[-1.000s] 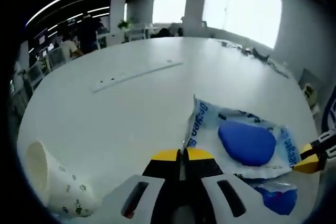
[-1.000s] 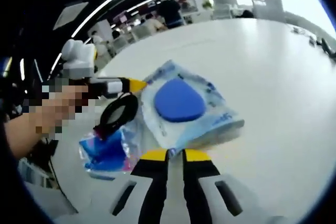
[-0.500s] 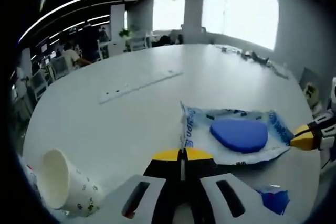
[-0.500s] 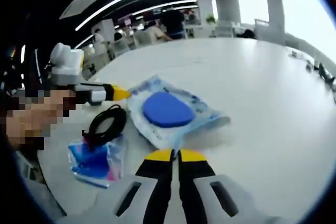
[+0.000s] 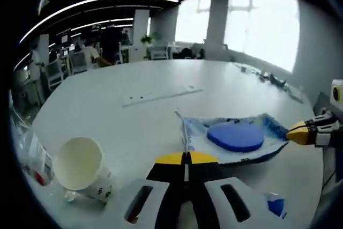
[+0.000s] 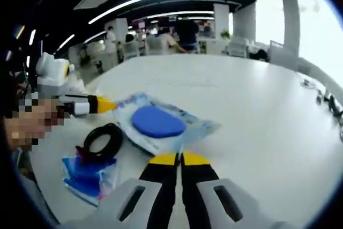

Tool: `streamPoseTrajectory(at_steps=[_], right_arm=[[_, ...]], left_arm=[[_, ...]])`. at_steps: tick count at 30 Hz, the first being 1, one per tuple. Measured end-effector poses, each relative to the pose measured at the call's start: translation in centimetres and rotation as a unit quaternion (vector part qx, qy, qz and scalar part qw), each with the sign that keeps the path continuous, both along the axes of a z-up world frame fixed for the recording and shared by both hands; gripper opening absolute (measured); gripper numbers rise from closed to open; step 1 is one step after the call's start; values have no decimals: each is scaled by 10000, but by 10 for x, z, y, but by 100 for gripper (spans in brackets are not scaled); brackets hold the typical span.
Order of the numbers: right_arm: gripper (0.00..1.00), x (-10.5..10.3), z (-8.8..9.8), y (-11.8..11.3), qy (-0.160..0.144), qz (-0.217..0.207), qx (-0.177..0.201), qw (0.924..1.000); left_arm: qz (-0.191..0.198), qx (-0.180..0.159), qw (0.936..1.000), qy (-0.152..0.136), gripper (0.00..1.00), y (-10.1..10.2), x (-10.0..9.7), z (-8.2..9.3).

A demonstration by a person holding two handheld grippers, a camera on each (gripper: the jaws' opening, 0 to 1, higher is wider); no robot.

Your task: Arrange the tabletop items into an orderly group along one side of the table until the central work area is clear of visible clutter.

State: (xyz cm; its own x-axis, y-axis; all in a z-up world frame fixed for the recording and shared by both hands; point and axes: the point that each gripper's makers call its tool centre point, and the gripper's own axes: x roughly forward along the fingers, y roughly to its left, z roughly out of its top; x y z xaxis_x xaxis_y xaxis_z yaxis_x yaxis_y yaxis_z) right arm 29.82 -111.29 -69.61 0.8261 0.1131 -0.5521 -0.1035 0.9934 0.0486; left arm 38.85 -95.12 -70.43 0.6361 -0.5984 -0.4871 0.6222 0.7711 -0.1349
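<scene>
The clear packet [image 5: 236, 140] with a blue pad was pinched at opposite edges by both grippers' pressed-together jaws, left gripper [image 5: 186, 157] and right gripper [image 6: 179, 158], above the worktop [image 5: 134, 122]. Carrying it toward the coiled cable [image 6: 102, 142] at nine o'clock was judged next.

The worktop [image 5: 134, 127] is smooth, matt white. The packet [image 6: 161, 127] at the centre is clear, crinkled plastic film with a glossy sheen, holding a matt blue pad [image 5: 236, 136]. At 8 o'clock in the left gripper view, the cup [image 5: 80, 167] looks like matt printed paper. At 8 o'clock in the right gripper view, the black cable coil [image 6: 101, 142] looks rubbery and faintly shiny, on a glossy blue plastic bag [image 6: 86, 178].
</scene>
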Motion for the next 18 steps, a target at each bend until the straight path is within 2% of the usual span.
streamPoseTrajectory(at_steps=[4,12,18], right_arm=[[0,12,4,1,-46,50,22,10000],[0,31,11,7,-157,276,-152,9994],[0,46,11,9,-155,443,-303,9984]], left_arm=[[121,-6,9999,-46,0,6,0,-1],[598,-356,9973,-245,0,19,6,13],[804,-444,9956,-210,0,27,6,10]])
